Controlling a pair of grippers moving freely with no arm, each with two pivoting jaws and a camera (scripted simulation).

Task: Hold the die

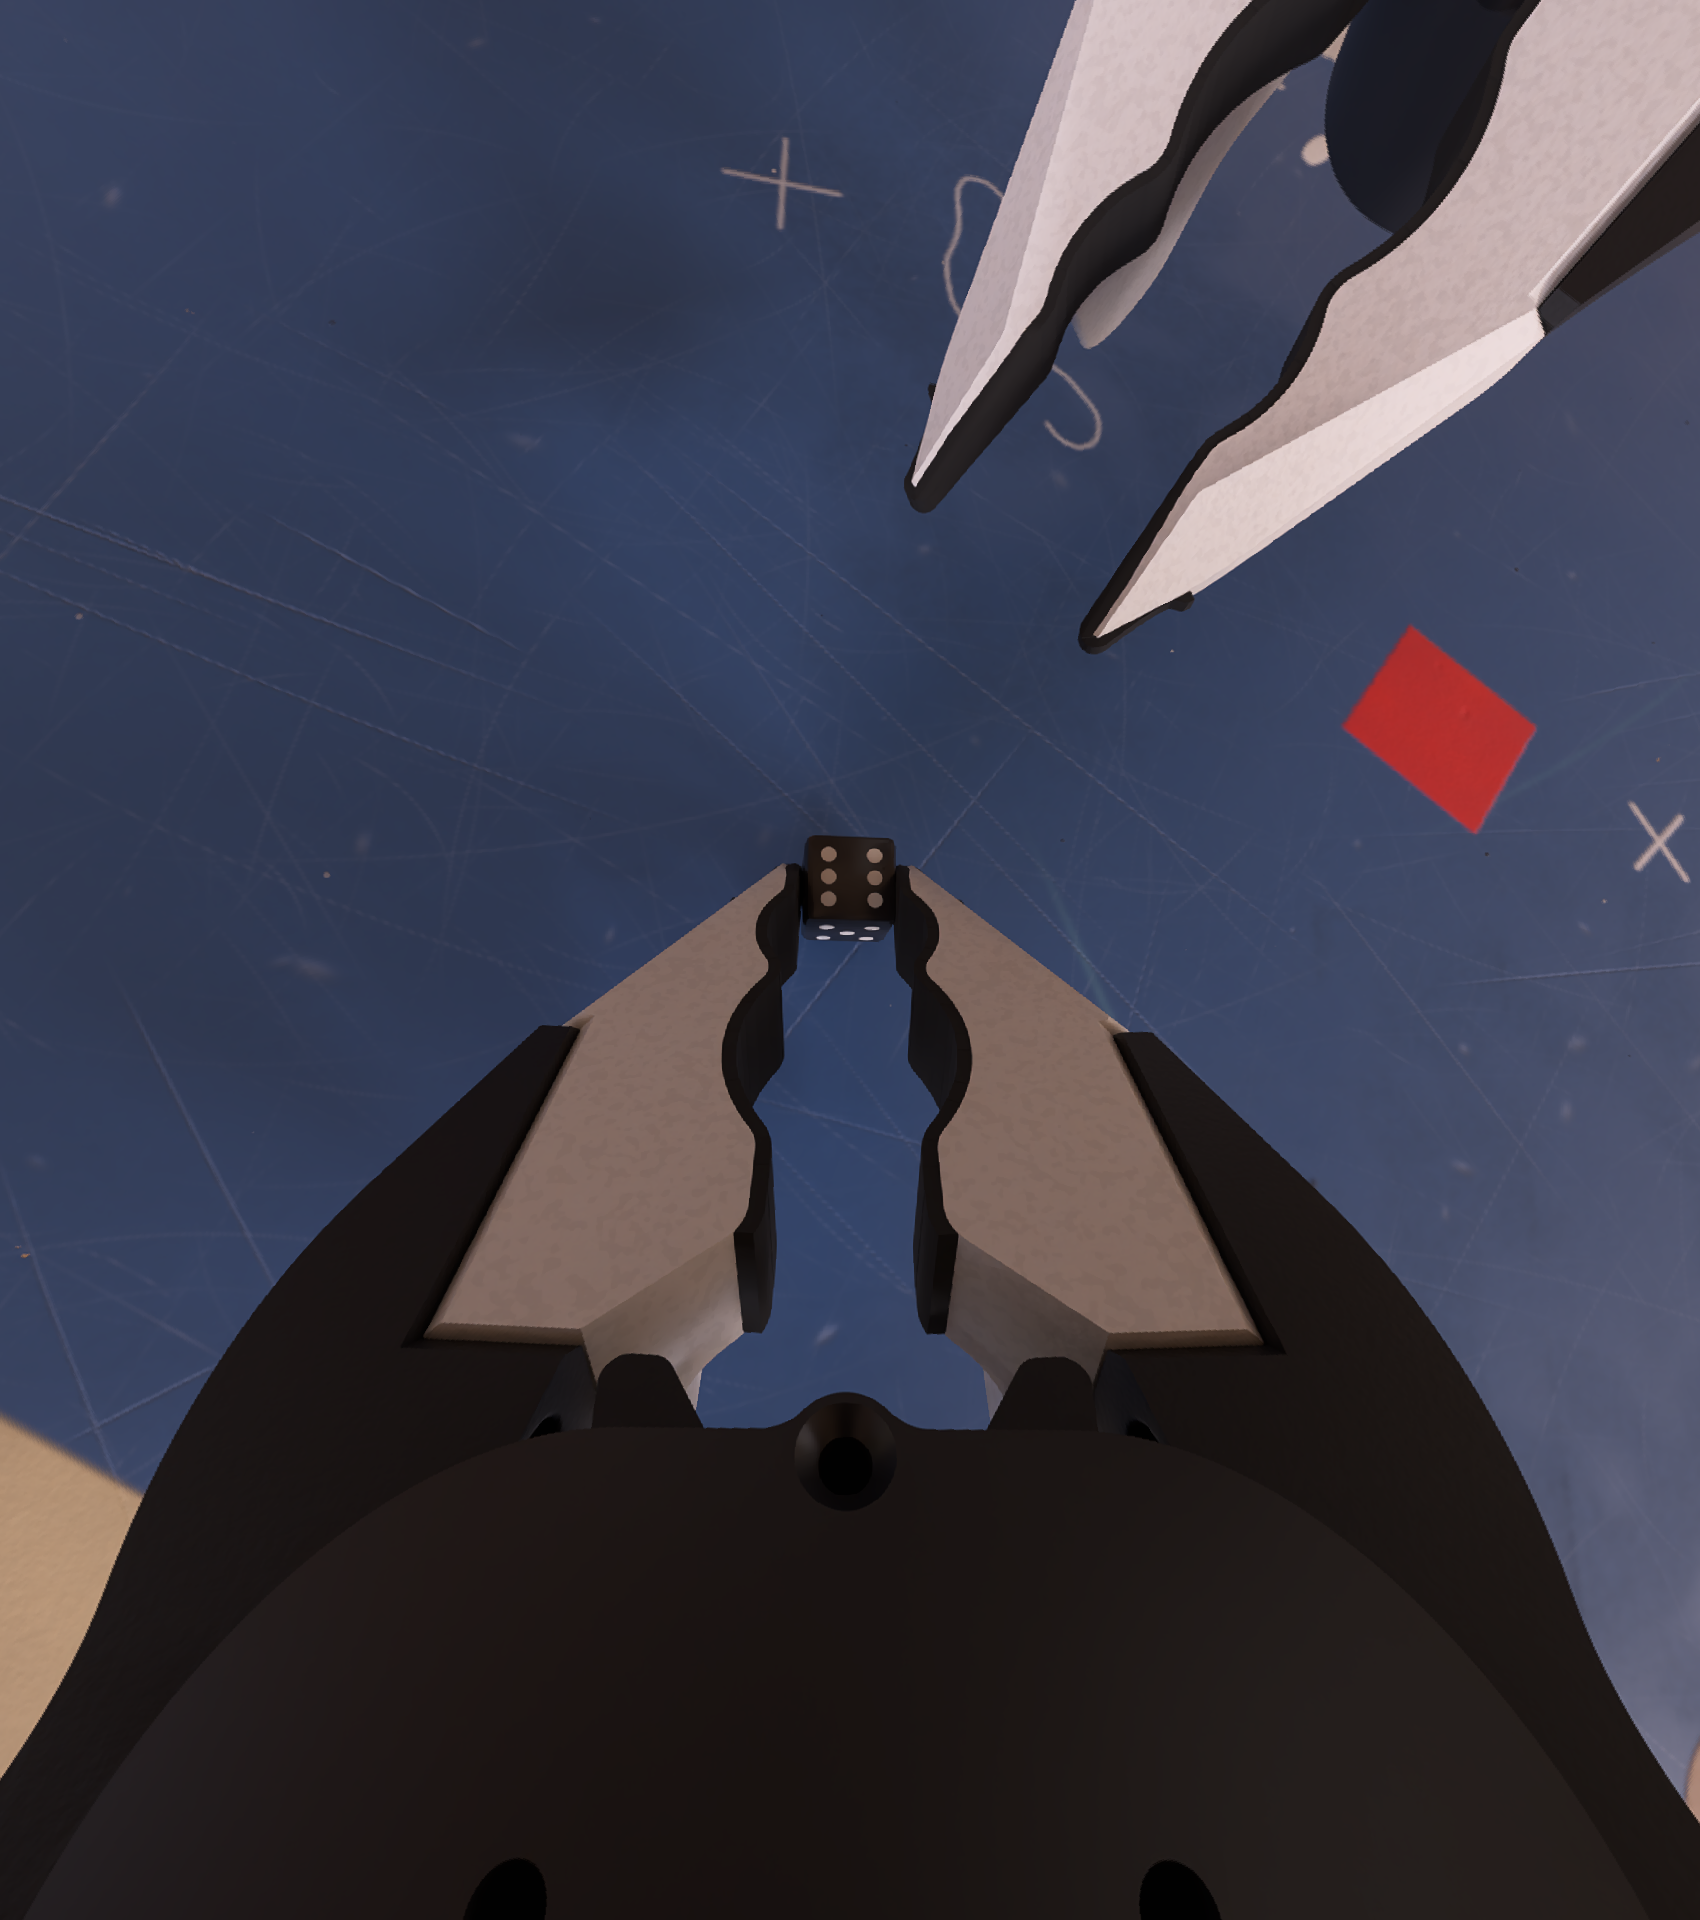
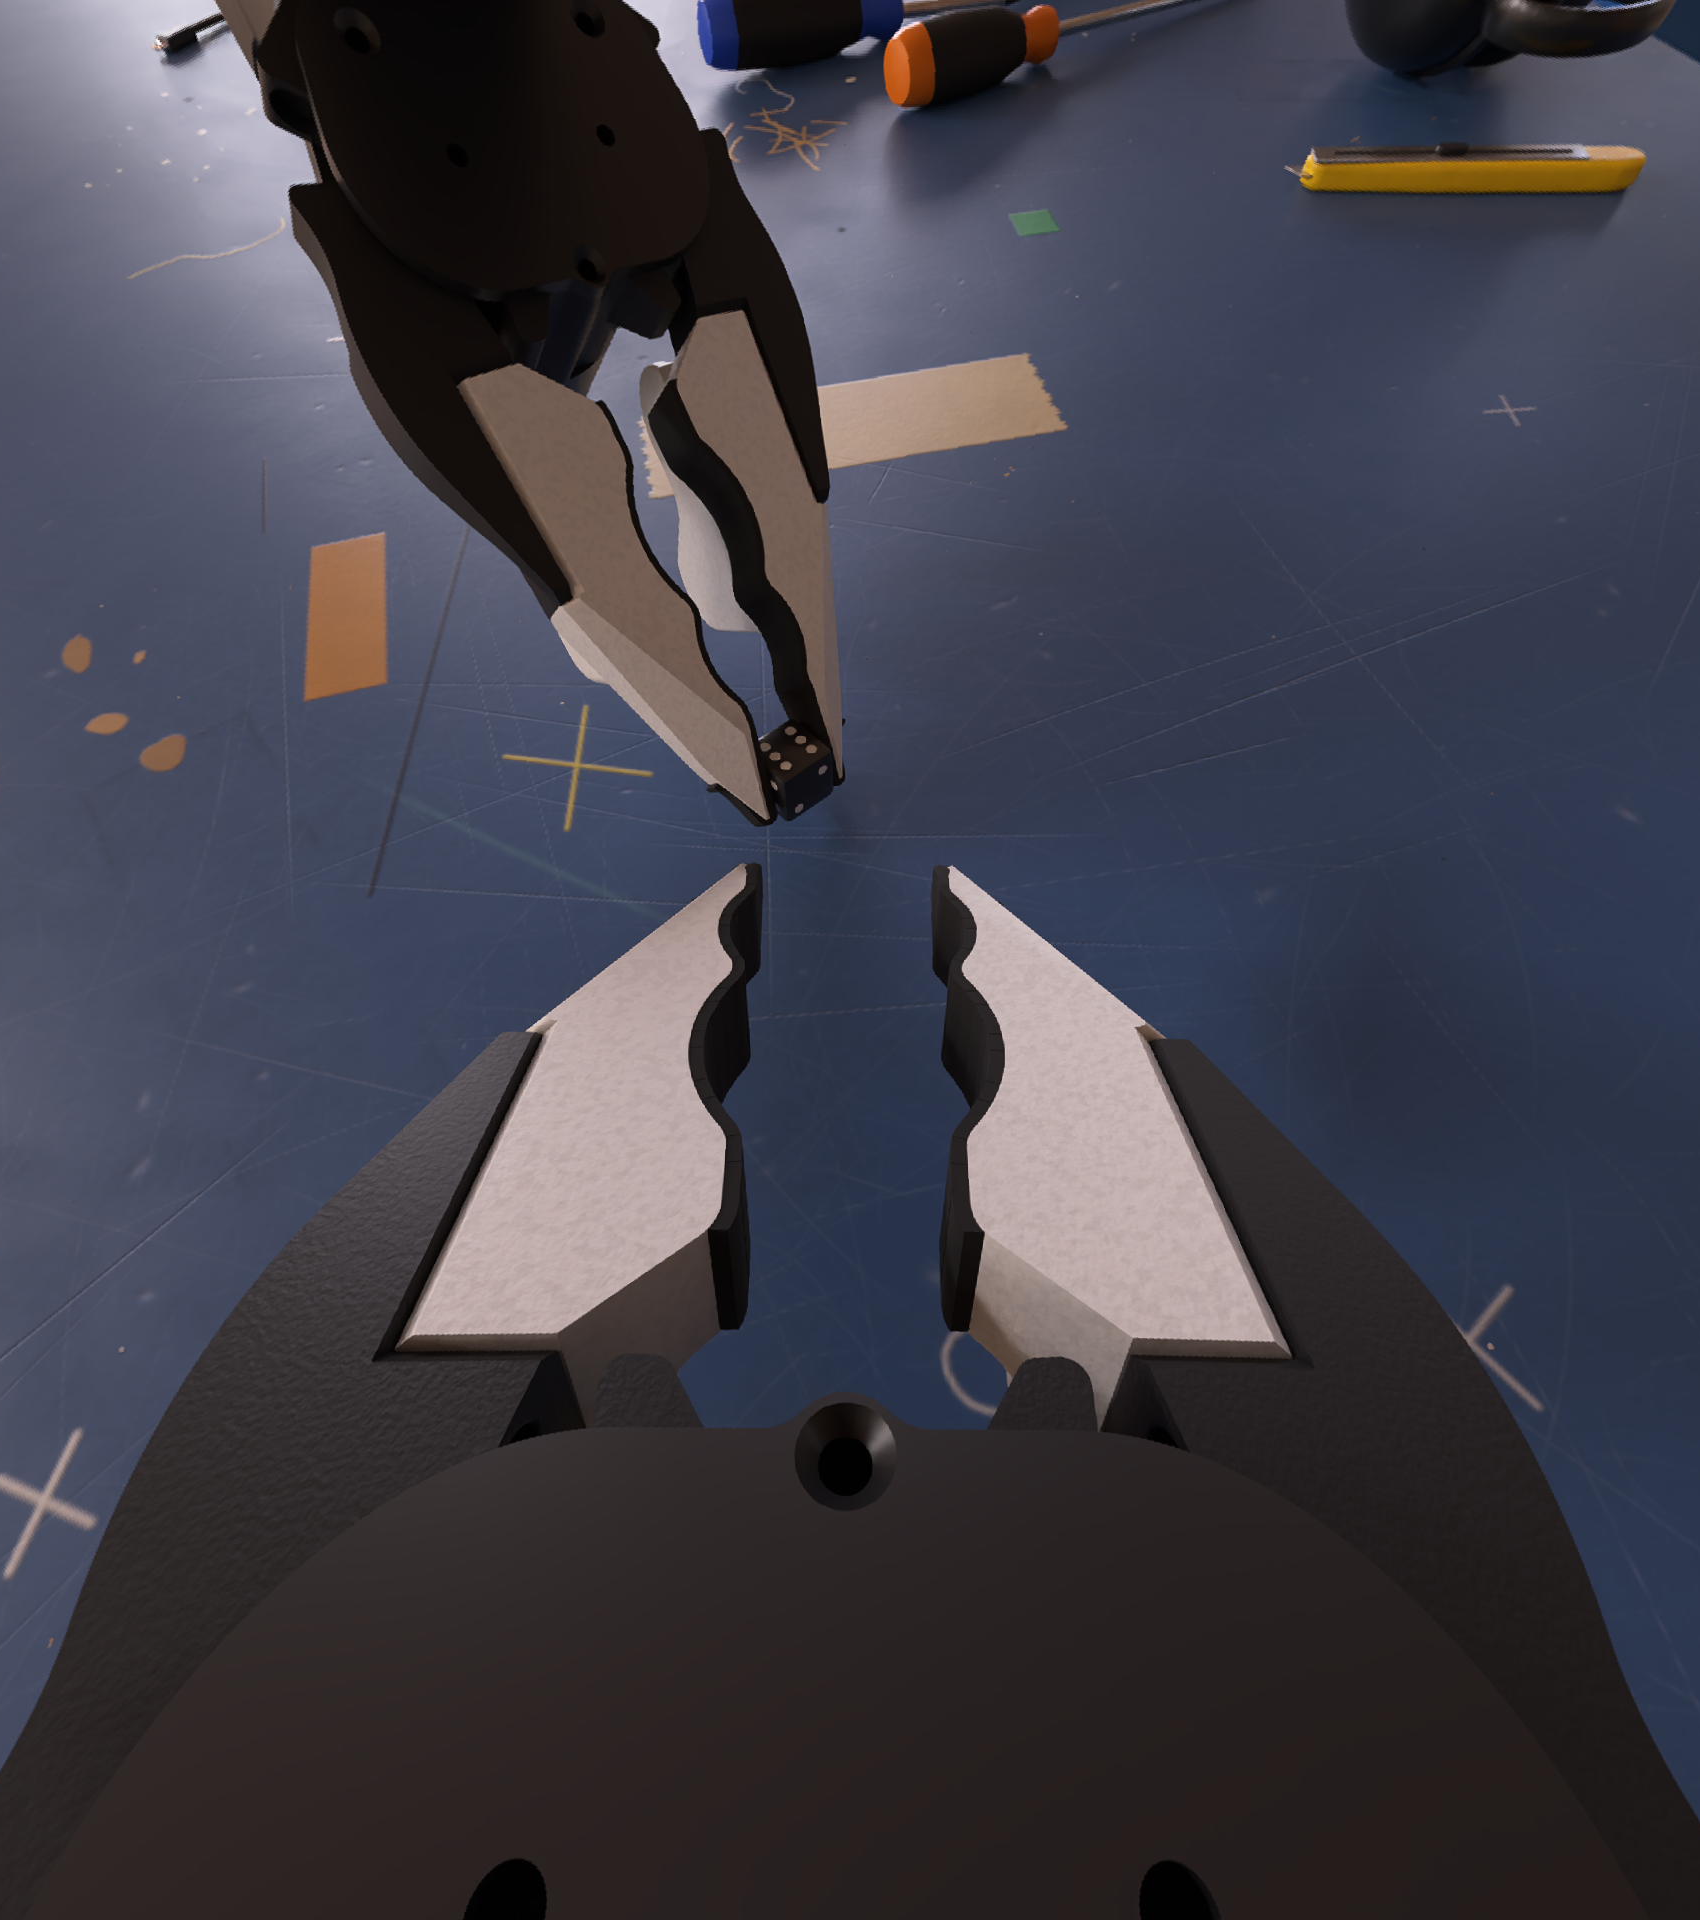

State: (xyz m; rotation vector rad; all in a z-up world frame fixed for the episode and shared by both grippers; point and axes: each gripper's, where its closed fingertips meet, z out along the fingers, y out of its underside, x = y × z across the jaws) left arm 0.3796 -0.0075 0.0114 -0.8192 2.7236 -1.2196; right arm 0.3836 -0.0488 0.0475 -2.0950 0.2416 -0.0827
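A small black die (image 1: 848, 889) with pale pips sits between the fingertips of my left gripper (image 1: 848, 883), which is shut on it just above the blue mat. In the right wrist view the same die (image 2: 797, 771) shows pinched at the tips of the left gripper (image 2: 804, 790), which points down at the mat. My right gripper (image 2: 846, 883) is open and empty, its tips a short way in front of the die. It also shows in the left wrist view (image 1: 1007, 566) at the upper right, open, beyond the die.
The scratched blue mat (image 2: 1345, 727) carries tape patches: red (image 1: 1438, 727), orange (image 2: 345, 615), tan (image 2: 939, 410), green (image 2: 1033, 221). At its far edge lie a yellow utility knife (image 2: 1469, 168), an orange-handled screwdriver (image 2: 971, 52), a blue-handled one (image 2: 794, 26) and a dark rounded object (image 2: 1480, 31).
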